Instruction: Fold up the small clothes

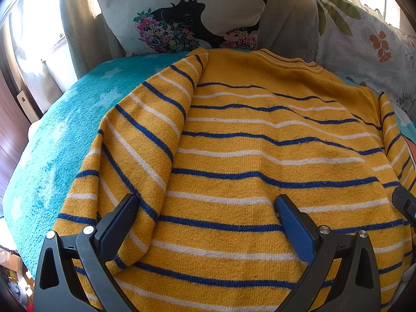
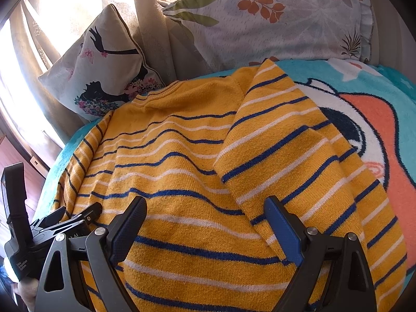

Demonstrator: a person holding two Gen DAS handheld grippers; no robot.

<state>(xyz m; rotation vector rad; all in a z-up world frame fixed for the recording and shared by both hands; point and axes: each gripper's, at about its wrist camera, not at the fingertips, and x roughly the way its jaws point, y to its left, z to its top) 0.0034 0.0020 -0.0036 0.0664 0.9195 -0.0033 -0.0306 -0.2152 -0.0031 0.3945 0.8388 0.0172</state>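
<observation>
Right wrist alone shows left gripper (image 2: 75, 214) beside sweater (image 2: 182, 182).

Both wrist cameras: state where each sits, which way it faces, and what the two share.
Left wrist: sits on the left gripper, jaws open, low over the striped sweater's hem, facing its collar and the silhouette cushion; the right gripper's tip shows at right.
Right wrist: sits on the right gripper, jaws open, facing the folded-in right sleeve and leaf-print pillow; the left gripper and a fingertip show at left.
Shared: sweater, turquoise blanket, both cushions, curtain.
</observation>
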